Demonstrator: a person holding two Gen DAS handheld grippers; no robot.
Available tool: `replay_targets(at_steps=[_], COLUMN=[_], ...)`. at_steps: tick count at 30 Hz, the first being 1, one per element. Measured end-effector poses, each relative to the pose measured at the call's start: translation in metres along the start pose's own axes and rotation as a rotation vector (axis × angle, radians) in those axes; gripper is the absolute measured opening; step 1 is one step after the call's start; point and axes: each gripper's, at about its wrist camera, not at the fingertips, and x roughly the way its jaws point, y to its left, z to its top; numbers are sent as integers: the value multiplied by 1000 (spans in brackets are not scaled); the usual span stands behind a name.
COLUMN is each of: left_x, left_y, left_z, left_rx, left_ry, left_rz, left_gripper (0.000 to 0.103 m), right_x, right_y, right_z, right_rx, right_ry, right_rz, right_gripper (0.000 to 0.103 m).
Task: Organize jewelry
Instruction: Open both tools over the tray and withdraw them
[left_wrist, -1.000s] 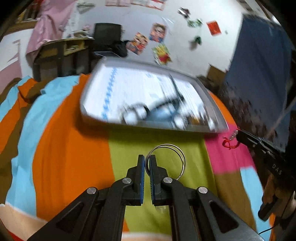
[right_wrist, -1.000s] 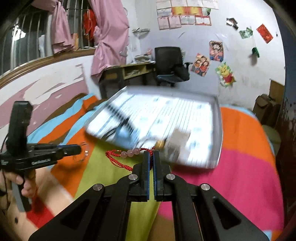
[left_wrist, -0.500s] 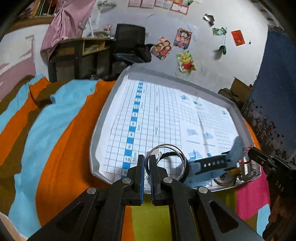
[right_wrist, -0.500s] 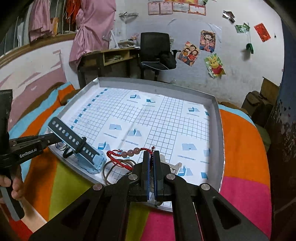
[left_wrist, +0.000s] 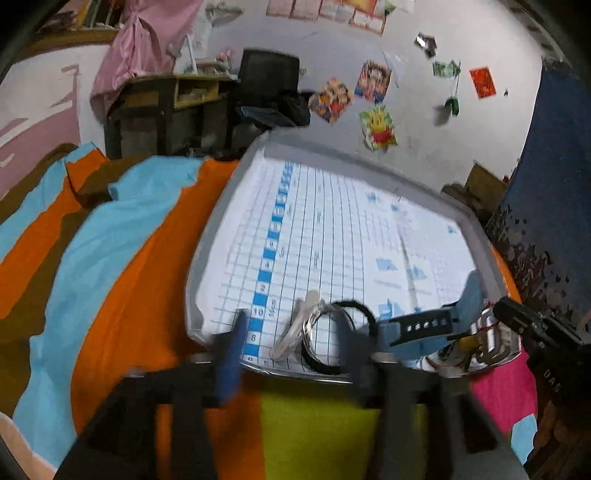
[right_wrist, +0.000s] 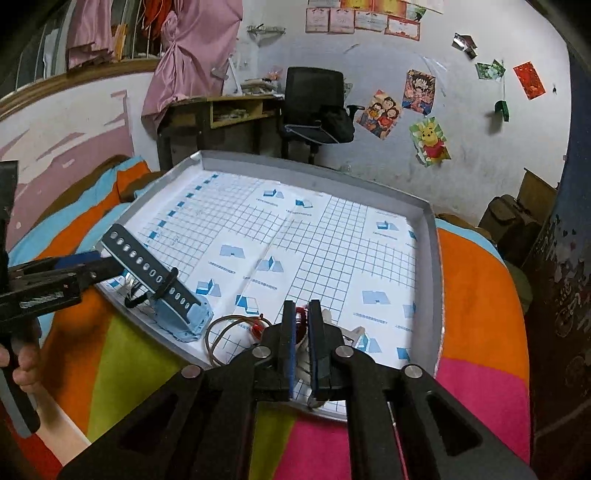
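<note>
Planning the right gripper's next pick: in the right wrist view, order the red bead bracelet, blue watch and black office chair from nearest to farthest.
1. Red bead bracelet, between the right gripper's jaws.
2. Blue watch, left, at tray's near edge.
3. Black office chair, far, by the wall.

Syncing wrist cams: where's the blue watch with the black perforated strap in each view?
Left wrist: blue watch at lower right, on the tray's near edge.
Right wrist: blue watch at left of centre, strap angled up-left, by the tray's near-left edge.
Shared landmark: Winnie the Pooh poster on the wall.
</note>
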Motion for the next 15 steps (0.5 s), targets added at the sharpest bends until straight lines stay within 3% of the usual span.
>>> replay_targets(at_steps=[3,8,11,15], left_x=[-19,-44,-66,-97], left_y=[1,-3,-6,-7], left_z=[1,-1,-6,-21], left_rx=[-20,-1,5,-34], left_ry=[-77,-135,-199,-274], left_rz=[-2,-3,-9,-10], left_gripper=[75,85,96,102], right_x=[-12,-42,-68,-107], right_y=[-5,-11,-14,-13], right_z=[-2,-4,-9,-21], right_rx=[25,57,92,130], right_ry=[-40,-116,-185,-297], right_rz=[-3,1,9,28], right_gripper=[34,40,58,69])
